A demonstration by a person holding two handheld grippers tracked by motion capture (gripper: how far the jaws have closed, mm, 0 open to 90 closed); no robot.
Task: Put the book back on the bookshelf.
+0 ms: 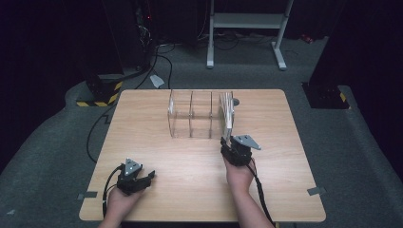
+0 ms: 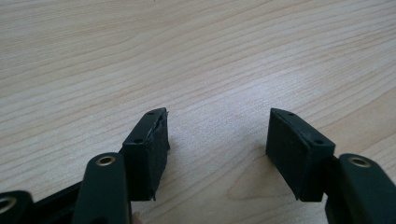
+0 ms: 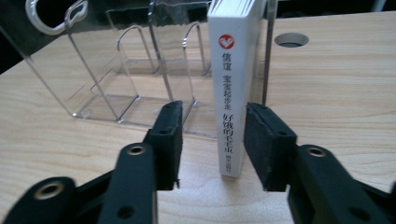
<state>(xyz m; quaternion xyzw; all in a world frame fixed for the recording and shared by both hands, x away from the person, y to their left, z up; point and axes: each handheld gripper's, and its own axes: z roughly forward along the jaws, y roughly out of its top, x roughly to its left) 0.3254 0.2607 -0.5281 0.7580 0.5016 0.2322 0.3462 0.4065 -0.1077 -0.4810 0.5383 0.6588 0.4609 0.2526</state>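
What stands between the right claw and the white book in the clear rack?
Nothing visible does. The right claw is open with the white book upright between its jaws, a gap showing on each side of the spine. The book stands in the right end slot of the clear rack.

worktop (image 1: 157,156): light wood grain | book (image 3: 232,88): white spine, black characters, red round heart mark | rack (image 3: 116,74): clear, colourless | right gripper (image 3: 212,140): black fingers (image 3: 268,144) | left gripper (image 2: 217,149): black | floor (image 1: 47,142): grey
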